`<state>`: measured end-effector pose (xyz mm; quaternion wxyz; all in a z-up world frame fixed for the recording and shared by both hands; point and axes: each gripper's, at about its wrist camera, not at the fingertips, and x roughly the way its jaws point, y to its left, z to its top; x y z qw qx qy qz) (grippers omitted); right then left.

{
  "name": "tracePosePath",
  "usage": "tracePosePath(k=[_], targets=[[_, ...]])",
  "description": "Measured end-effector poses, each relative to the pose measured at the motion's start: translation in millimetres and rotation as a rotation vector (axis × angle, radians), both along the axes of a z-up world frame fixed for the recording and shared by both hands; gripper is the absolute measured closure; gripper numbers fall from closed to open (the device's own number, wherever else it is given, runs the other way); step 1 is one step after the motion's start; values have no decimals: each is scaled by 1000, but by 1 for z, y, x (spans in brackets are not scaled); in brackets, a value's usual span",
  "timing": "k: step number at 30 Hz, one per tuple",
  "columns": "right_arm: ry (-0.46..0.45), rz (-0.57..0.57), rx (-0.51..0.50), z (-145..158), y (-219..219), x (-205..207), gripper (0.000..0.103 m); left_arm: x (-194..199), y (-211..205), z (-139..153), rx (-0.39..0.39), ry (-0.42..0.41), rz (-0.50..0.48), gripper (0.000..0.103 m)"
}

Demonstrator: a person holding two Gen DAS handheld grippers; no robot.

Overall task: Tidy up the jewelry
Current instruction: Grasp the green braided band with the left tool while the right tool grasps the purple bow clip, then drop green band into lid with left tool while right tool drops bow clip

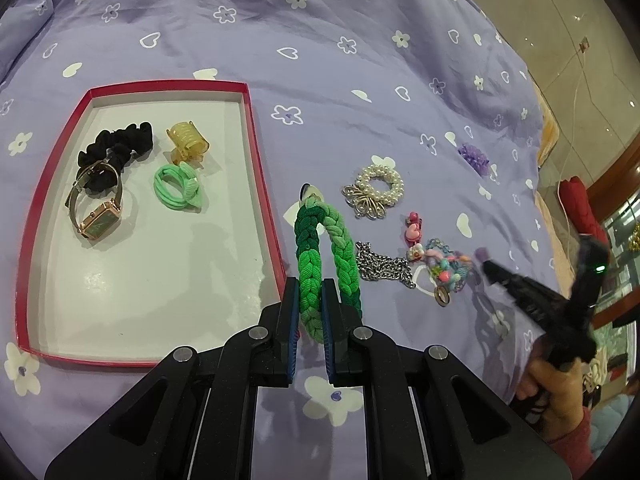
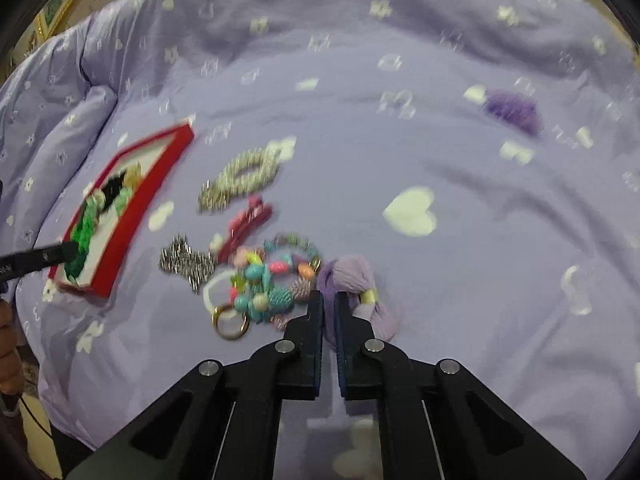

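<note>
- Between your left gripper (image 1: 311,300) fingers sits the green braided band (image 1: 326,256), clamped tight just right of the red tray (image 1: 256,152).
- Your right gripper (image 2: 329,304) is pinched onto the lilac hair tie (image 2: 352,276), farther right of that tray.
- Beside it lie the bead bracelet (image 2: 272,280) and chain (image 2: 186,262).
- Inside the tray: watch (image 1: 98,220), black scrunchie (image 1: 116,148).

Left gripper (image 1: 310,304): black arms, round silver screws, blue pads inside fingers (image 1: 289,320). Right gripper (image 2: 329,312): same black arms, silver screws, blue pads. Small green light on it. Reddish sleeve (image 1: 576,444) at wrist.
</note>
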<state>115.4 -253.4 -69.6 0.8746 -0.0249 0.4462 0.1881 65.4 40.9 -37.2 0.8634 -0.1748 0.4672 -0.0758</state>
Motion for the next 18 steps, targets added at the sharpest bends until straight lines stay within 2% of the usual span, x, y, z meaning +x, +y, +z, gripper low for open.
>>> tracePosePath(k=[2, 4, 9, 12, 14, 15, 16, 17, 18], targets=[[-31, -39, 91, 17, -15, -3, 99, 0, 0, 1, 0, -4, -1, 94], [-39, -64, 248, 32, -33, -4, 99, -1, 0, 2, 2, -7, -3, 94], [-44, -28, 439, 58, -40, -4, 99, -5, 5, 5, -3, -15, 7, 94], [-67, 24, 467, 65, -30, -6, 99, -8, 8, 6, -3, -16, 13, 94], [-87, 10, 242, 59, -7, -2, 98, -10, 9, 6, -2, -18, 11, 94], [-47, 18, 255, 52, -5, 3, 99, -11, 9, 7, 0, -21, 12, 94], [9, 24, 424, 47, -15, 6, 99, -12, 10, 7, -1, -22, 14, 94], [-2, -7, 395, 47, -17, 6, 98, -13, 11, 7, -5, -21, 15, 94], [-63, -43, 240, 50, -10, 4, 98, -13, 11, 7, -5, -20, 15, 94]])
